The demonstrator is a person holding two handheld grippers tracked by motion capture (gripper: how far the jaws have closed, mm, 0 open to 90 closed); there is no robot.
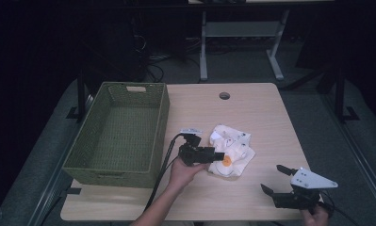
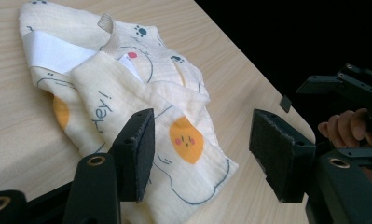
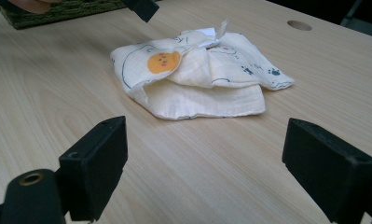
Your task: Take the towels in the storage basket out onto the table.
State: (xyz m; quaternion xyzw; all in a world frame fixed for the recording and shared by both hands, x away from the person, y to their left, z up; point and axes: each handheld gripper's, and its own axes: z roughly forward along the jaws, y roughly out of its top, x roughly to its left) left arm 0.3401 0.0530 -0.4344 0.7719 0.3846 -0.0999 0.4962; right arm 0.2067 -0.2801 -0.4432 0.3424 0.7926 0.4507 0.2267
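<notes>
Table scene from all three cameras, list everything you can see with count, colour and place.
cloth: one, cream with orange egg prints, folded at table centre
basket: one, green woven, left part of table
table: one, light wood, round hole near far edge
desk frame: one, grey, on floor behind
left hand-held gripper: one, black, open over the cloth's edge
right hand-held gripper: one, black with grey plate, open, near right corner

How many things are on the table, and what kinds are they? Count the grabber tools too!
Green basket: 1
Folded cloth with egg pictures: 1
Grabber tools: 2, the left gripper and the right gripper, both with jaws apart and holding nothing
Total: 4
</notes>
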